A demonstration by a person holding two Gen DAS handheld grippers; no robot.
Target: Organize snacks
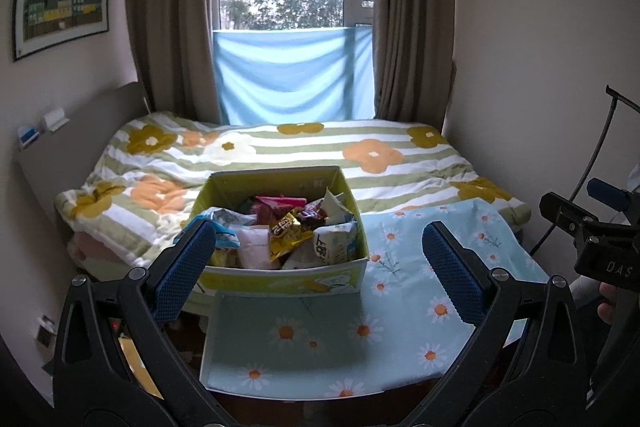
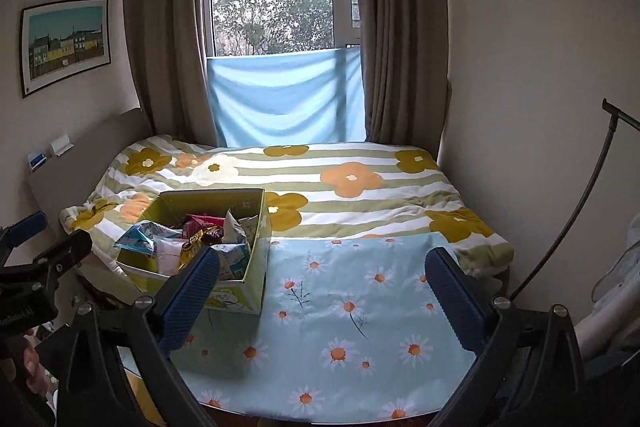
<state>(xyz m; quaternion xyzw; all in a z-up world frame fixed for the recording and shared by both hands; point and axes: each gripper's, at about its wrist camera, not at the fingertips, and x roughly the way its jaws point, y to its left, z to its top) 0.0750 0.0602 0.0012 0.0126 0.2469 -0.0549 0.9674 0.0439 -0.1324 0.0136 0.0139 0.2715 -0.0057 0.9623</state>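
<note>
Snacks (image 1: pixel 288 231) in box (image 1: pixel 280 279) on table (image 1: pixel 400 307) (left side); bed (image 1: pixel 360 155) behind

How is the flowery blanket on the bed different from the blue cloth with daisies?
The blanket has green and white stripes with big orange, mustard and white flowers; the daisy cloth is plain light blue with small white daisies. The blanket looks puffy and rumpled, while the daisy cloth lies thin and mostly flat. The blanket covers the bed up to the window; the daisy cloth lies nearer the cameras, under the snack box. Both have flower prints.
</note>
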